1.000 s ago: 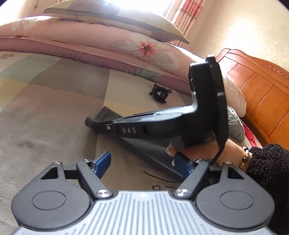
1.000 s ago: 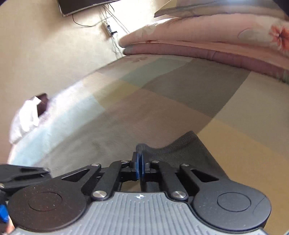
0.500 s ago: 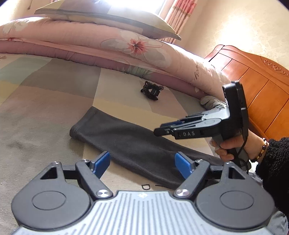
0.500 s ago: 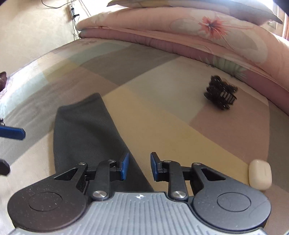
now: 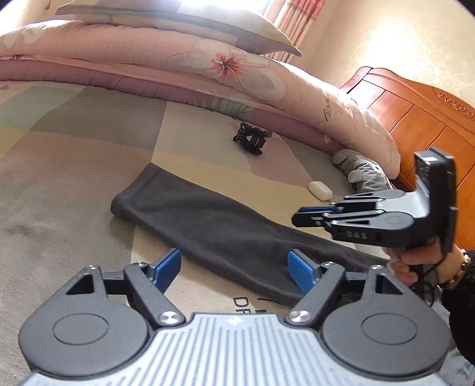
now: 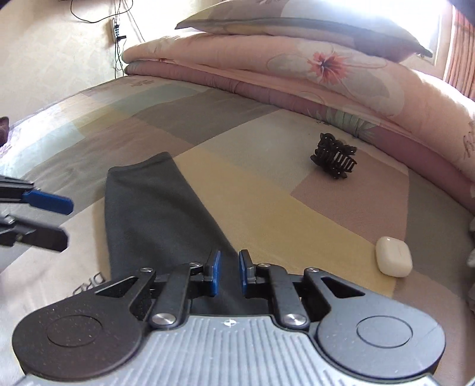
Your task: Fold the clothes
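Dark grey knit garment [image 5: 225, 234], long and narrow like a sleeve or trouser leg, flat on the patchwork bedcover [image 5: 74, 154]; hemmed end toward the folded quilt, other end running back under the grippers. Same garment in right wrist view [image 6: 154, 213].

Left gripper [image 5: 236, 265]: blue pads wide apart, nothing between them, poised over the near stretch of the garment.

Right gripper [image 6: 228, 271]: pads narrowly apart, jaws just been closing, no cloth pinched between them; garment lying below. Seen side-on from the left wrist [image 5: 311, 215], raised above the cloth, held by a hand [image 5: 421, 261] in a dark fuzzy sleeve, bracelet at the wrist.

Black claw hair clip [image 5: 251, 138] on the cover beyond the garment, well apart from it. White earbud case [image 6: 393, 256] near the right edge. Pink floral quilt [image 5: 207, 68] folded along the far side, pillow [image 5: 178, 26] on top. Wooden bed frame [image 5: 415, 118] at right.
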Motion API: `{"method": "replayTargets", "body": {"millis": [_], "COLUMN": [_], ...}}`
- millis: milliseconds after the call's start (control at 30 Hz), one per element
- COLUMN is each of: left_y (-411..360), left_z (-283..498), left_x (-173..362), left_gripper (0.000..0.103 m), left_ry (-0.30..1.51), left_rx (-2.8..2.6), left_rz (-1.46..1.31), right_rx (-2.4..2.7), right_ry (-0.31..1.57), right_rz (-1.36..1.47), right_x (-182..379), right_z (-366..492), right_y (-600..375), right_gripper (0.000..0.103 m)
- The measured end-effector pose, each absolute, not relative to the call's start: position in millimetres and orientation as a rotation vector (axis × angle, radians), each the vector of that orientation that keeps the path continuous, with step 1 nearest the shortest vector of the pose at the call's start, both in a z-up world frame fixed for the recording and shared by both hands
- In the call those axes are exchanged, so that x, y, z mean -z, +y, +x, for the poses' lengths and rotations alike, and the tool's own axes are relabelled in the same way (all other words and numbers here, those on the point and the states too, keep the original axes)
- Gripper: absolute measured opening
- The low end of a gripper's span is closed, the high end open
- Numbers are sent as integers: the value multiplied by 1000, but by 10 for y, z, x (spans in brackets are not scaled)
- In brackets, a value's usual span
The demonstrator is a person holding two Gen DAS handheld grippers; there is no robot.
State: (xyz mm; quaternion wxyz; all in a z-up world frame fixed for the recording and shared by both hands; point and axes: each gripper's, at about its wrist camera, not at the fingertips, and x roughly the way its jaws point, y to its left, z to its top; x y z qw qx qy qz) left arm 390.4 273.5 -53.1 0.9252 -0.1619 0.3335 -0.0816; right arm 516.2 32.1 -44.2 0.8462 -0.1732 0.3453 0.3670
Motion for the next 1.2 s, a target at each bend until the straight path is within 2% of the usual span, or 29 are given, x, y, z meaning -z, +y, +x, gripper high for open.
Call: {"method": "replayTargets", "body": {"millis": [200,233,367,433,567,667,767,867,1000,1100,1200], "left_y": [2540,2500,2273,2146,1906,1695,1421,1094,712,534,437], "left_z": [3934,3937,3953,3957,3962,3976,3993,4050,4148,4185,4121], "left_x": [537,538,567,590,652,686,672,630,719,906,824], "left_gripper": [79,79,80,80,81,81,81,81,81,82,82], "left_ry": [701,703,721,732,757,778,786,754,785,870,865], "left_rx": [193,199,230,243,252,248,276,319,335,318,285], "left_rz": [-284,-274,-226,-193,-129,-82,-20,46,123,169,196], "right_rx": [-677,-673,-577,-566,-670,-619,-458,-338,-469,-489,-381], "right_ry": [794,807,893,908,959,904,824,874,914,883,775], "right_rz": [-325,-314,-243,-115,-38,-51,-50,-29,123,130,31], "right_x": [398,441,764,843,785,659,598,764,789,618,393], "right_z": [4393,4265,4088,3992,3688,3549,3572,3638,3504,3538,3739], "right_y": [-366,-474,-716,-866,-1020,-1224,-1498,-1667,-1885,-2127,-2475], "right_gripper": [18,21,25,27,25,27,36,38,49,47,48]}}
